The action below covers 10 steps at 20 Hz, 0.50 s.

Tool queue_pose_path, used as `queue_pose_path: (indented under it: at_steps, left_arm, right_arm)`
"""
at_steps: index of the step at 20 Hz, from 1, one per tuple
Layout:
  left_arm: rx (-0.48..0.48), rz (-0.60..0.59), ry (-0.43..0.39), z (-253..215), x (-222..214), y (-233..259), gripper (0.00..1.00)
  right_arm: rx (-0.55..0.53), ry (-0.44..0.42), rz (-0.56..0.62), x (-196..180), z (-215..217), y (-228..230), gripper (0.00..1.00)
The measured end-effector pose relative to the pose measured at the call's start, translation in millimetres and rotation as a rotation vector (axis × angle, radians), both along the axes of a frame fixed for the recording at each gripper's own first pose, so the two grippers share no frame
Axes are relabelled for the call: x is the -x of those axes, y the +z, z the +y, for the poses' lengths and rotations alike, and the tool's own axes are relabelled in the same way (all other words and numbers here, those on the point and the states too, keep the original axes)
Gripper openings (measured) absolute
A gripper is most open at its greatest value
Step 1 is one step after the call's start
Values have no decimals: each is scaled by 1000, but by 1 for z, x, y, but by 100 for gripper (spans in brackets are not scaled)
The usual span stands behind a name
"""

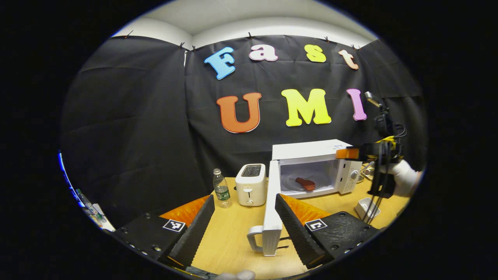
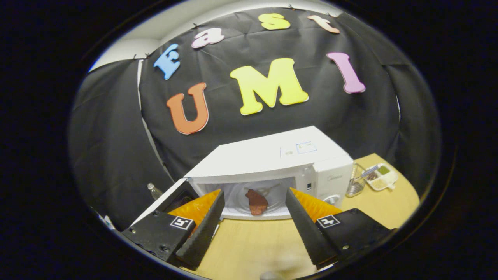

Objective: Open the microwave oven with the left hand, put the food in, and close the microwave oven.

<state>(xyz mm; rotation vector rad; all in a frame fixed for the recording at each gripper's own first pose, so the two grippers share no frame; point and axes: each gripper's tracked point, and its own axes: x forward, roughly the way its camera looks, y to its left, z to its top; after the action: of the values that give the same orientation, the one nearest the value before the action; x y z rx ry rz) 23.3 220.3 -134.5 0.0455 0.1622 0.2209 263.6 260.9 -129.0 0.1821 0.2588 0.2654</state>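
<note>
- Two hand-held grippers noted, both with fingers spread wide and holding nothing.
- Left hand-held gripper (image 1: 244, 227): low over the wooden worktop (image 1: 229, 241), fingers either side of the door's free edge, not touching it.
- Microwave oven (image 1: 311, 165): white, on the worktop, door (image 1: 271, 212) swung fully open toward the left gripper view's camera, handle (image 1: 253, 238) at its near end.
- Food (image 2: 256, 202): reddish-brown piece lying on the glass turntable (image 2: 272, 200) inside the cavity.
- Right hand-held gripper (image 2: 253, 225): facing the open cavity, just outside it, clear of the food; also seen in the left gripper view (image 1: 348, 153), held by a white-gloved hand (image 1: 402, 177) beside the control panel.
- White toaster (image 1: 251, 183) and water bottle (image 1: 221, 188) standing left of the oven, close together.
- Wire holder (image 2: 353, 182) and small tray (image 2: 383, 175) right of the oven.
</note>
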Motion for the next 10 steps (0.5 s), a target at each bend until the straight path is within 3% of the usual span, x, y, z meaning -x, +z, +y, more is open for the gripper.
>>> queue_pose_path:
  at_steps: [5, 6, 7, 10]
  left_arm:
    - [6, -52, 43, 37, -7, 6, 96]
    - [22, -47, 44, 41, -8, 2, 96]
    - [32, -34, 48, 45, -7, -4, 96]
    - [31, -26, 33, 52, -17, -12, 96]
  right_arm:
    - [67, -12, -52, 70, -51, 47, 90]
    - [93, -29, -67, 82, -61, 51, 100]
    - [115, -39, -87, 93, -69, 55, 91]
    - [157, -77, -105, 126, -92, 58, 91]
